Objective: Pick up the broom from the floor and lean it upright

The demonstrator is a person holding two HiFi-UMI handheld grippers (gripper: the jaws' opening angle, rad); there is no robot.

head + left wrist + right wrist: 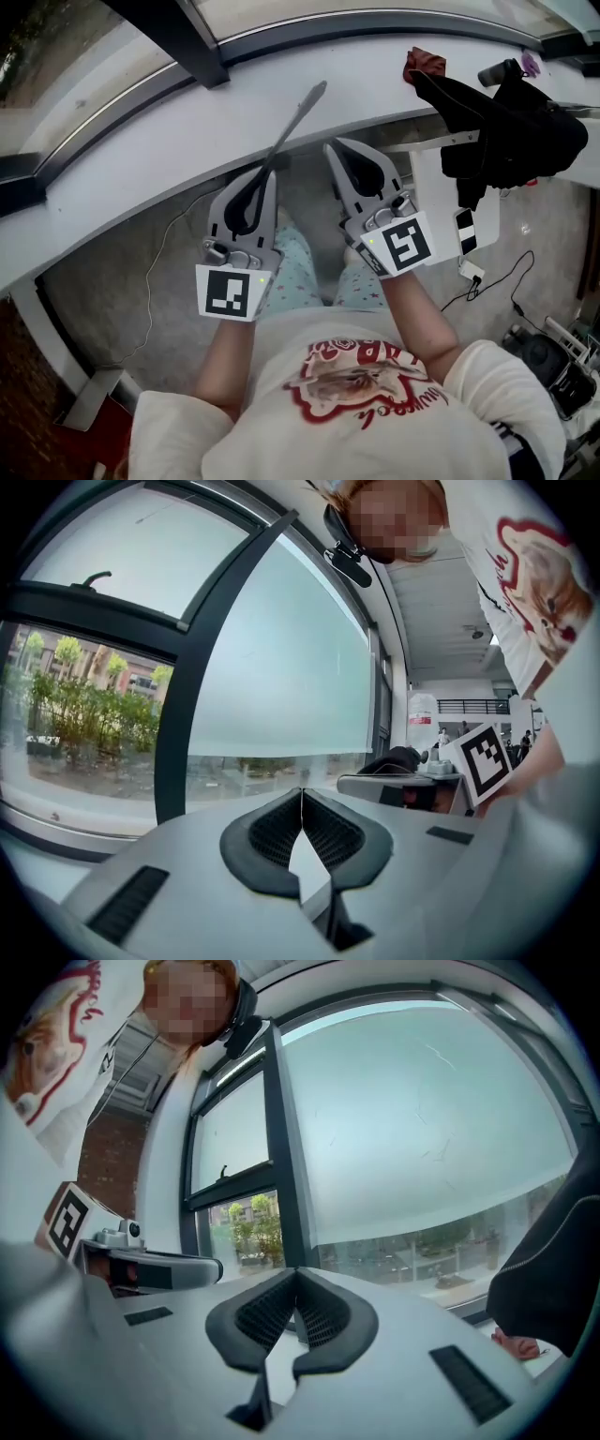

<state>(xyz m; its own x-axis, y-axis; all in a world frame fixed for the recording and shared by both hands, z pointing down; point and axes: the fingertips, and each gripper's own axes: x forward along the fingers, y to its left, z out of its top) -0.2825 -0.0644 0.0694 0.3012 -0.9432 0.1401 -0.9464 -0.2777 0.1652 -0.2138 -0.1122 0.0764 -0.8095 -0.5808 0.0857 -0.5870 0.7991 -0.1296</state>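
The broom shows only as a thin grey handle [295, 122]. It slants from the white window sill [122, 178] down to my left gripper [269, 173], and its lower part is hidden behind that gripper. Both grippers point level at the window. In the left gripper view the left gripper [302, 794] is shut, its tips touching, with no handle seen between the pads. My right gripper [330, 145] hangs just right of the handle and apart from it. It is shut and empty in the right gripper view [296, 1274].
A black bag [506, 122] and a red cloth [424, 64] lie on the sill at the right. Below them stands a white board [450, 202], with cables [497, 281] on the floor. A dark window post [178, 37] crosses the top left. My legs [300, 272] are under the grippers.
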